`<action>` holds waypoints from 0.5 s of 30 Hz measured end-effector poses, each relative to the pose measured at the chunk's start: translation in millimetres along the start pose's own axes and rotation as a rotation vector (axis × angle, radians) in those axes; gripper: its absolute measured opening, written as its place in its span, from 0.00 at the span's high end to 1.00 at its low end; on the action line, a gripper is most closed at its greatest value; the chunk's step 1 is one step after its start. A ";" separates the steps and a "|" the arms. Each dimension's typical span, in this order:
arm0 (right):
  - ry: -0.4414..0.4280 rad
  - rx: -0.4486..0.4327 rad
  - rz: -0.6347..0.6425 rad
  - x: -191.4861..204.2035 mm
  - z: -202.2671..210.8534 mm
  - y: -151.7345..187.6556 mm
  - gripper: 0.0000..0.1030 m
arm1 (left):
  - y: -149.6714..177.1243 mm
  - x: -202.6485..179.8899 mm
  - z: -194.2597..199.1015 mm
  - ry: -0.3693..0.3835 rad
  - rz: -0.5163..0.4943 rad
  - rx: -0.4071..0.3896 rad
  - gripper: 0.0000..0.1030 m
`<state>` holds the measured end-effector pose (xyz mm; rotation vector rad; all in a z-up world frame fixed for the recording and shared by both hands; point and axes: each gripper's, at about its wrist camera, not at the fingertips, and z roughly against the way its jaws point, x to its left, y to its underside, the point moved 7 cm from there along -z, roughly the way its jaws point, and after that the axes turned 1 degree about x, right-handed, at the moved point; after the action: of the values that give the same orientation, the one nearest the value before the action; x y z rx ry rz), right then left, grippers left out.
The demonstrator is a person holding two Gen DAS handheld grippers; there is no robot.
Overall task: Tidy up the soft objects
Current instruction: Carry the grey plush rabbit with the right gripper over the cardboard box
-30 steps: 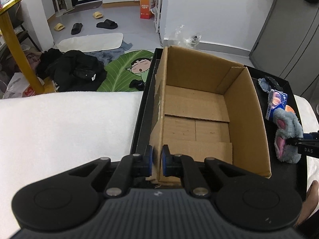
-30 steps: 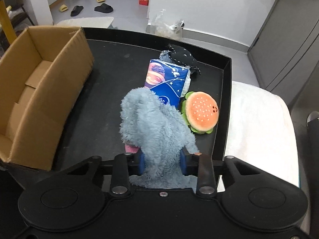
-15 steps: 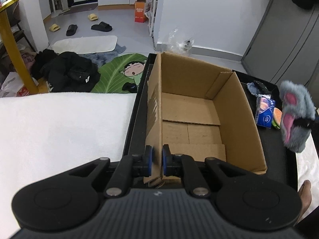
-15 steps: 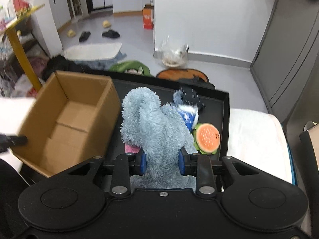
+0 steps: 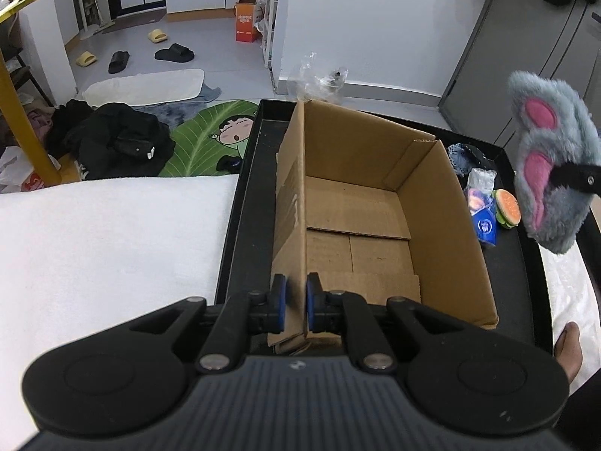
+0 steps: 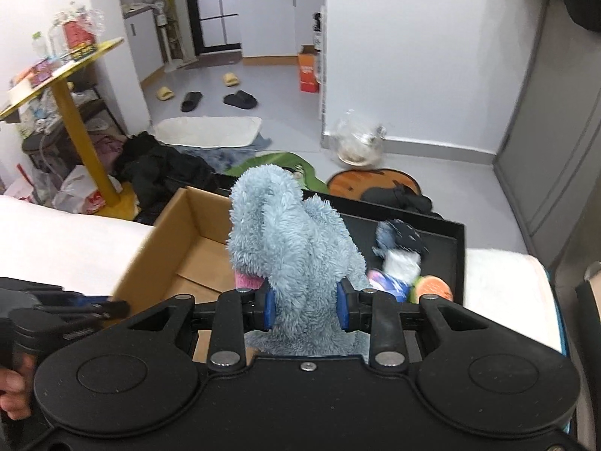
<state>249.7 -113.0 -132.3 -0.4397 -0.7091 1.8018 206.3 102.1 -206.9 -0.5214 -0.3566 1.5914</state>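
Observation:
An empty cardboard box [image 5: 360,221] stands open on a black tray [image 5: 244,203]. My left gripper [image 5: 295,306] is shut on the box's near left wall. My right gripper [image 6: 306,300] is shut on a fluffy grey-blue plush toy [image 6: 296,248] with pink patches and holds it in the air. In the left wrist view the plush toy [image 5: 552,165] hangs high above the tray, right of the box. In the right wrist view the box [image 6: 188,248] lies below and left of the plush.
On the tray right of the box lie a burger plush [image 5: 507,208], a blue packet [image 5: 482,218] and a dark blue cloth [image 5: 464,154]. White towels [image 5: 105,248] flank the tray. The floor beyond holds clothes, mats and slippers.
My right gripper has lifted the plush toy off the tray and carried it up and left toward the box. My left gripper has kept its hold on the box wall.

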 end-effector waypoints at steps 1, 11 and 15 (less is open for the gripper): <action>-0.008 0.000 -0.003 3.5 -0.9 -2.3 0.71 | -0.5 3.2 0.7 0.000 -0.002 -0.001 0.91; -0.039 -0.013 0.061 38.1 -10.4 -10.9 0.71 | -0.7 9.5 -4.7 -0.031 0.019 0.006 0.91; -0.045 -0.010 0.102 51.9 -15.7 -13.0 0.70 | 0.8 6.9 -6.3 -0.040 0.013 0.006 0.91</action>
<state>251.3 -57.3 -133.2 -0.4501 -0.7392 1.9099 208.7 108.4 -213.5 -0.4887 -0.3796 1.6169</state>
